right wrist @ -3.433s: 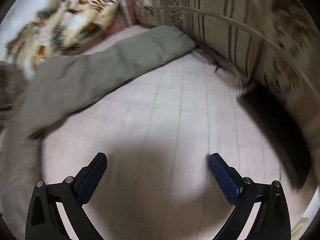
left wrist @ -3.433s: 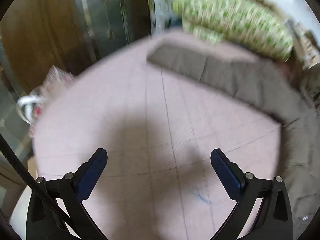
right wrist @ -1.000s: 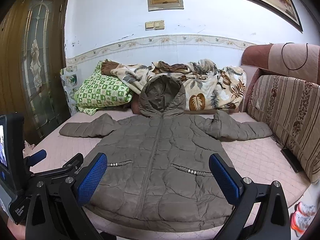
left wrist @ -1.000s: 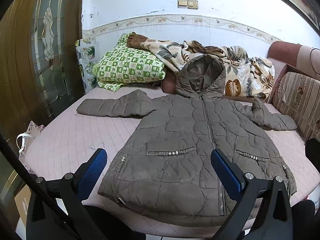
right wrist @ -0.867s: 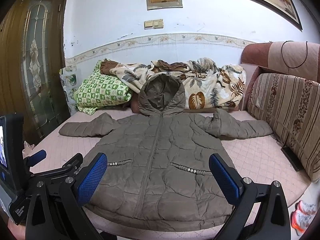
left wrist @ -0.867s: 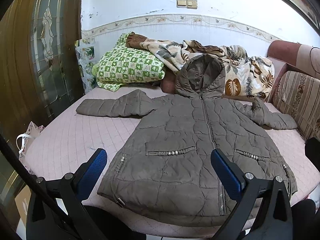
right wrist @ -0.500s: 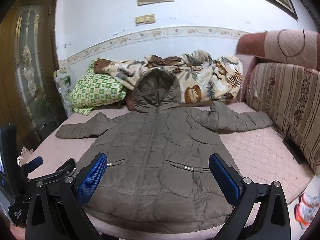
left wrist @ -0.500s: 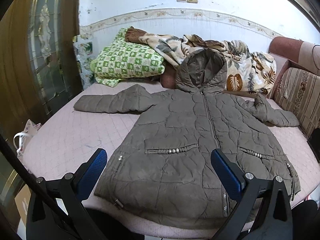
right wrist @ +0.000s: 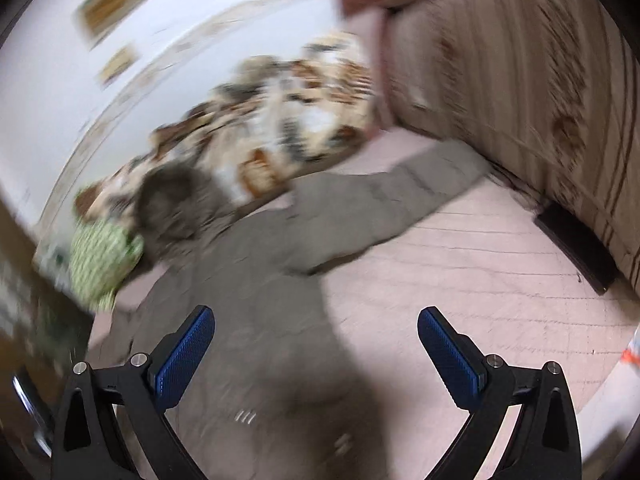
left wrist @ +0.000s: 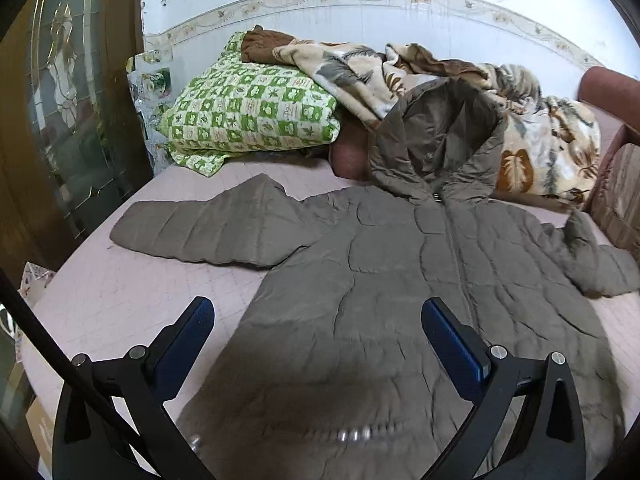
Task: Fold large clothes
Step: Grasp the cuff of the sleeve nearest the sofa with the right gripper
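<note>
A large olive-grey quilted hooded jacket lies front-up on the pink bed, zipped, both sleeves spread out. Its left sleeve points left, its hood rests against the bedding. My left gripper is open and empty, above the jacket's lower left front. The right wrist view is blurred: the jacket with its right sleeve reaching toward the sofa. My right gripper is open and empty above the jacket's lower right edge.
A green checked pillow and a leaf-patterned blanket lie at the bed's head. A striped sofa back runs along the right. A dark flat object lies by the sofa. A glass-panelled wooden door stands on the left.
Both grippers have moved forward and down toward the jacket. The right gripper has swung right and tilted, blurring its view. Both stay open.
</note>
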Demonstrator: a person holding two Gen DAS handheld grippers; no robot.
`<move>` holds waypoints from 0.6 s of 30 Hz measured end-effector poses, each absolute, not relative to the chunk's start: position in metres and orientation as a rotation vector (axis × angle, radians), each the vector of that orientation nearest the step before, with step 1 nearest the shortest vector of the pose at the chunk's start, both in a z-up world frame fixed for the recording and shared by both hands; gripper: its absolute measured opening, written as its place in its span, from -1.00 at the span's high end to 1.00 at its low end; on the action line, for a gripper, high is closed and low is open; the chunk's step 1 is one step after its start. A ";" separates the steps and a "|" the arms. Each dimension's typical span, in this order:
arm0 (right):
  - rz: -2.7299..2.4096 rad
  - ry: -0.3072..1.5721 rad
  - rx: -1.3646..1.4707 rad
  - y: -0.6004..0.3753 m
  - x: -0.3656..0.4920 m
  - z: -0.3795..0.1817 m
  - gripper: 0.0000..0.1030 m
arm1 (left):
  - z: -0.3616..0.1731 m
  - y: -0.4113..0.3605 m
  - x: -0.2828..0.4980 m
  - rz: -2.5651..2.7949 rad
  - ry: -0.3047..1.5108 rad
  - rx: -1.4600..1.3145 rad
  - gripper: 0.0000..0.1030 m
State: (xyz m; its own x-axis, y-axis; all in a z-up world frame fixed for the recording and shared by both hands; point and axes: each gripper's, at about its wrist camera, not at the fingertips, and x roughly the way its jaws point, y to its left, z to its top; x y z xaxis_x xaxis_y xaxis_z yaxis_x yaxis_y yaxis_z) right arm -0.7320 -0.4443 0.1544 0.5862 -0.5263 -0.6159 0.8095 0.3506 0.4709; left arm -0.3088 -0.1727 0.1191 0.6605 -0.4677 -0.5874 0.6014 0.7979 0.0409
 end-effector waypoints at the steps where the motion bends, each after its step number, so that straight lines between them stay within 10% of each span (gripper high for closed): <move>1: -0.909 0.361 0.889 -0.465 -0.744 0.148 -1.00 | 0.112 -0.174 -0.309 -0.610 0.576 0.238 -1.00; 9: -1.067 0.270 1.090 -0.589 -0.784 0.107 -0.42 | 0.091 -0.197 -0.296 -0.677 0.612 0.281 -1.00; 18: -1.215 0.208 1.198 -0.681 -0.795 0.048 -0.25 | 0.086 -0.206 -0.287 -0.711 0.647 0.266 -1.00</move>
State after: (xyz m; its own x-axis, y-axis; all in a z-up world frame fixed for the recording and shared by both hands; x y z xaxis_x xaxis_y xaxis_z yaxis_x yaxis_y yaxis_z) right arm -0.7947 -0.6808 0.0477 0.4102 -0.6023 -0.6848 0.7957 -0.1305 0.5914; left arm -0.2872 -0.2059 0.0857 0.5754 -0.5196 -0.6316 0.6777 0.7352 0.0126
